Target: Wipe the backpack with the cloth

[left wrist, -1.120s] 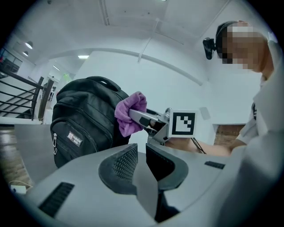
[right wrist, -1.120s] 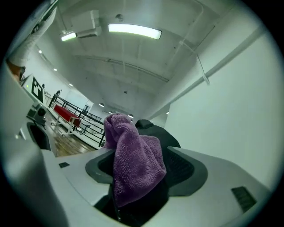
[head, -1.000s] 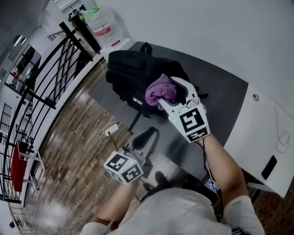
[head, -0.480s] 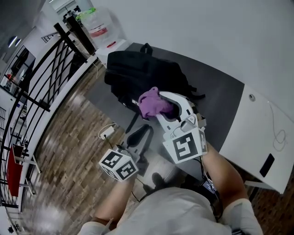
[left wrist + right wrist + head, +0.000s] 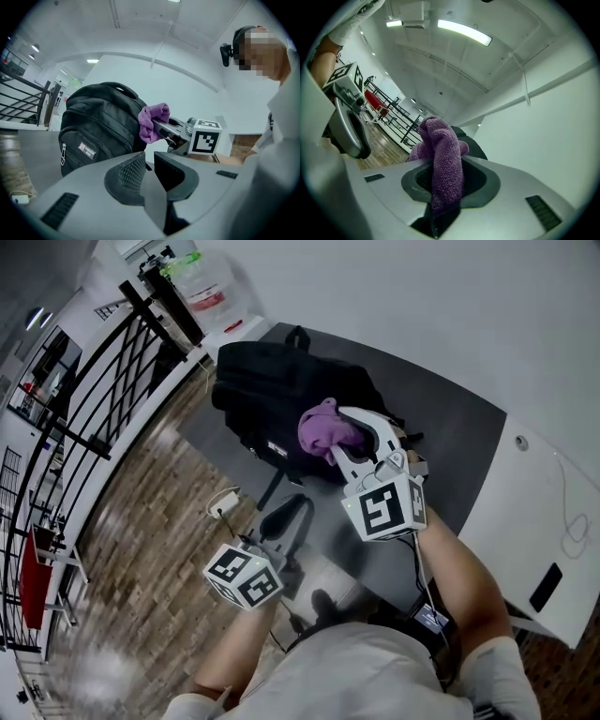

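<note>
- Backpack [image 5: 272, 395] — black, standing upright on the grey table [image 5: 459, 427];
- cloth [image 5: 326, 430], purple and bunched, against the backpack's upper side; clamped tight between the jaws of the right gripper [image 5: 339, 437];
- left gripper [image 5: 149, 165] well apart from the backpack — jaws slightly parted, nothing between them.

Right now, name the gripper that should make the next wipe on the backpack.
Right. The right gripper clamps the purple cloth at the backpack; the left gripper is empty and farther from it.
</note>
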The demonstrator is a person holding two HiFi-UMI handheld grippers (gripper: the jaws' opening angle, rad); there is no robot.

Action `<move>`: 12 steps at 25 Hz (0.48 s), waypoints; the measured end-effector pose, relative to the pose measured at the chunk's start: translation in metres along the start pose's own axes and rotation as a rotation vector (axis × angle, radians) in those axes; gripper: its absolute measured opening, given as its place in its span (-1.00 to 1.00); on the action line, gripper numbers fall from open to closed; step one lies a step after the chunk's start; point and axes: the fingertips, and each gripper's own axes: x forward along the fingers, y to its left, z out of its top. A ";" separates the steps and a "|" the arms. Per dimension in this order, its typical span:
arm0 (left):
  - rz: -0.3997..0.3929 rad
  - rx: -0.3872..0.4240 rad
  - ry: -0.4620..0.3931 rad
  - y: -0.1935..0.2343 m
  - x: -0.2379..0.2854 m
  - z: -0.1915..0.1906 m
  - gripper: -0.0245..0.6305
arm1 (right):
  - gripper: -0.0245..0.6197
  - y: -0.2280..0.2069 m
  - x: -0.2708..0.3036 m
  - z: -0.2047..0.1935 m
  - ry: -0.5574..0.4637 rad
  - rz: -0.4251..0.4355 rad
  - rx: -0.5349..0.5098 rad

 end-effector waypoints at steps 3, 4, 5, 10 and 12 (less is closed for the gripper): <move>0.009 0.007 0.000 -0.003 0.004 0.000 -0.80 | -0.61 -0.013 -0.001 -0.008 0.000 -0.021 0.009; 0.011 0.009 0.000 -0.005 0.006 0.000 -0.80 | -0.61 -0.017 -0.002 -0.011 0.001 -0.028 0.014; 0.013 0.011 0.001 -0.006 0.008 0.001 -0.80 | -0.61 -0.021 -0.002 -0.013 0.001 -0.034 0.021; 0.022 0.020 0.008 -0.012 0.016 0.001 -0.80 | -0.61 -0.044 -0.007 -0.033 0.024 -0.071 0.054; 0.027 0.020 0.016 -0.015 0.019 0.000 -0.80 | -0.61 -0.056 -0.007 -0.050 0.055 -0.093 0.078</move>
